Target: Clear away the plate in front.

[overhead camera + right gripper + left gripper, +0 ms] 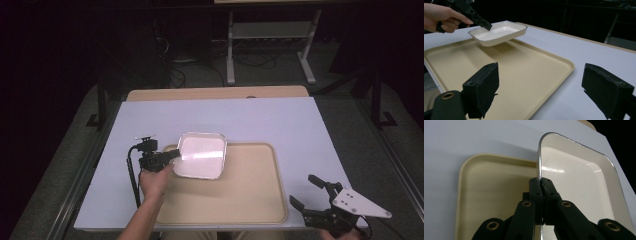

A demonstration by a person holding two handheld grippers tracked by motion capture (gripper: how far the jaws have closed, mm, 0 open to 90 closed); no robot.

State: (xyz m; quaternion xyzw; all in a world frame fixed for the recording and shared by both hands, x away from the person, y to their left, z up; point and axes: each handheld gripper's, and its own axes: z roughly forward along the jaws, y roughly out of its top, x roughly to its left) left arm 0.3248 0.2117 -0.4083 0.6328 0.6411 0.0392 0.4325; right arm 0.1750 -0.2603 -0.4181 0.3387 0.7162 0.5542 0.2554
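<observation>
Your counter (280,117) is a pale, flat white sheet, and on its near half lies a large beige tray (240,200) with rounded corners and a low raised rim. Above the tray's far left corner you hold the white dish (201,155): a shallow rectangular enamel pan with rounded corners, a glossy cream inside that catches the light, and a thin dark line along its rim. In the right gripper view the dish hangs clear of the tray and level, casting a shadow on the beige surface beneath it. Your left hand-held gripper (541,185) pinches the dish's rim, 1 jaw inside the wall and 1 outside, the pads pressed tight on the thin edge. Your left hand (154,181) comes in from the near side of the tray's left edge. Your right hand-held gripper (309,192) rests at the counter's near right corner, just beside the tray, its 2 jaws spread wide with nothing between them.
</observation>
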